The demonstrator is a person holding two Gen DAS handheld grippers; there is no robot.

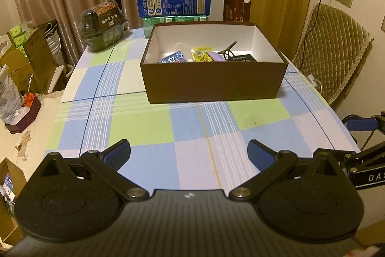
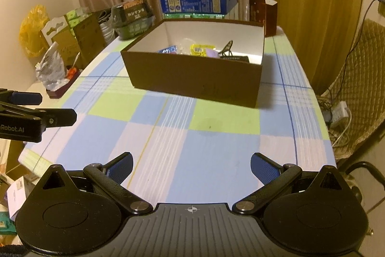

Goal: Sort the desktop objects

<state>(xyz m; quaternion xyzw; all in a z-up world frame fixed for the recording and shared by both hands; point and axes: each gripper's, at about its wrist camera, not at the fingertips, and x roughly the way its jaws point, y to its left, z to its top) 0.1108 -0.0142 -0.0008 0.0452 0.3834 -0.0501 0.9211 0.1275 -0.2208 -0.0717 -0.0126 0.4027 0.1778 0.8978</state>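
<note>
Both grippers, left gripper point(image 1: 189, 151) and right gripper point(image 2: 191, 164), we see spread wide and empty over the checked tablecloth point(image 1: 144, 127); well ahead of them sits the brown box point(image 1: 211, 86) holding the small items point(image 1: 202, 56).

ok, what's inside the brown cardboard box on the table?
Inside the brown cardboard box: a blue packet, a yellow packet, a pale purple item, a dark patterned clip and a black flat item. The near wall hides their lower parts and the front floor.

Black linkage grippers, blue-padded fingers point(image 1: 118, 153), silver pivot screws, partly legible lettering.
</note>
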